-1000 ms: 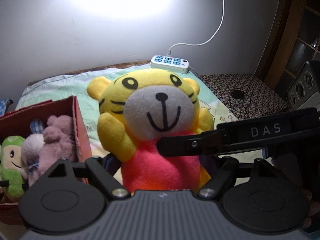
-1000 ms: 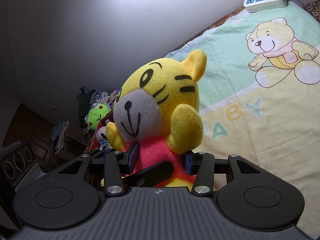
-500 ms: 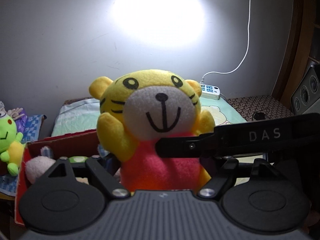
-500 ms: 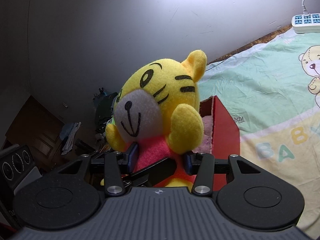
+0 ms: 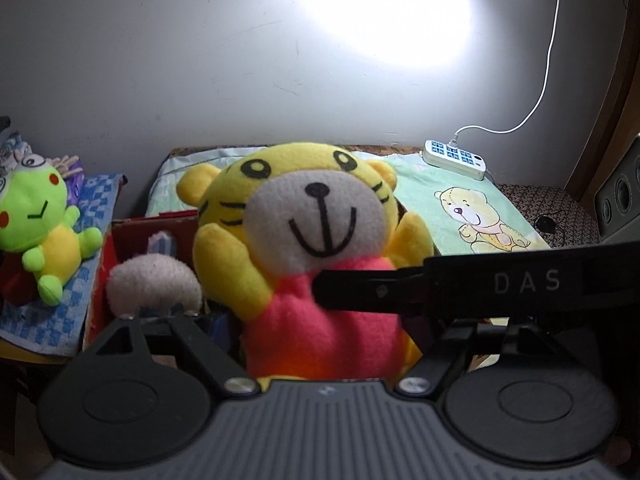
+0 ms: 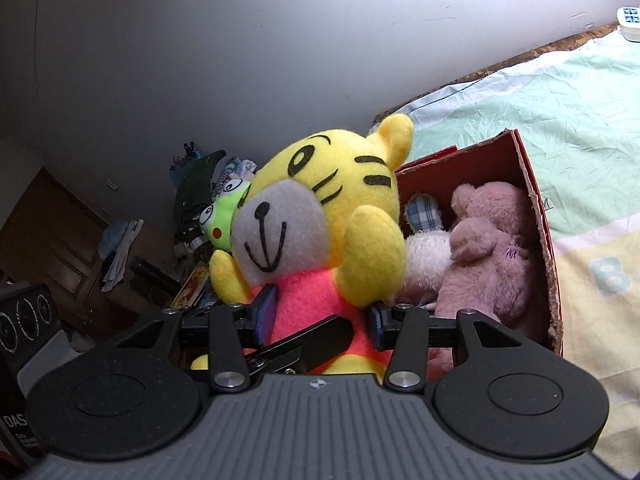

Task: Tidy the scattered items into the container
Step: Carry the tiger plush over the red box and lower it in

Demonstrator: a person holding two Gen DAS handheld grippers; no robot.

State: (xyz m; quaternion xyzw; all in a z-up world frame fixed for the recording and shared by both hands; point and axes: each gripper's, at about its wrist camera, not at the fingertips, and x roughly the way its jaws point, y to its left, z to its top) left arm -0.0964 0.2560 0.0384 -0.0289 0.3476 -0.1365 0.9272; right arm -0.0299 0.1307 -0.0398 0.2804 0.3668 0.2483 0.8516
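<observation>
A yellow tiger plush [image 5: 308,216] in a red shirt fills both wrist views; it also shows in the right wrist view [image 6: 320,216]. My left gripper [image 5: 324,320] is shut on its red body. My right gripper [image 6: 318,316] is shut on the same body from another side, blue pads pressing it. The right gripper's finger [image 5: 480,284] crosses the plush in the left view. I hold the plush above the left end of a red cardboard box [image 6: 536,208]. The box holds a pink plush [image 6: 492,248] and a white plush [image 6: 428,256].
A green frog plush [image 5: 44,216] lies on a blue checked cloth [image 5: 92,200] left of the box. The box stands on a green baby-print sheet [image 6: 580,120]. A white power strip [image 5: 456,159] lies at the back by the wall. A speaker [image 5: 620,196] stands at the right.
Both grippers have carried the tiger plush left, from over the sheet to over the red box. The box interior and the frog plush have come into view.
</observation>
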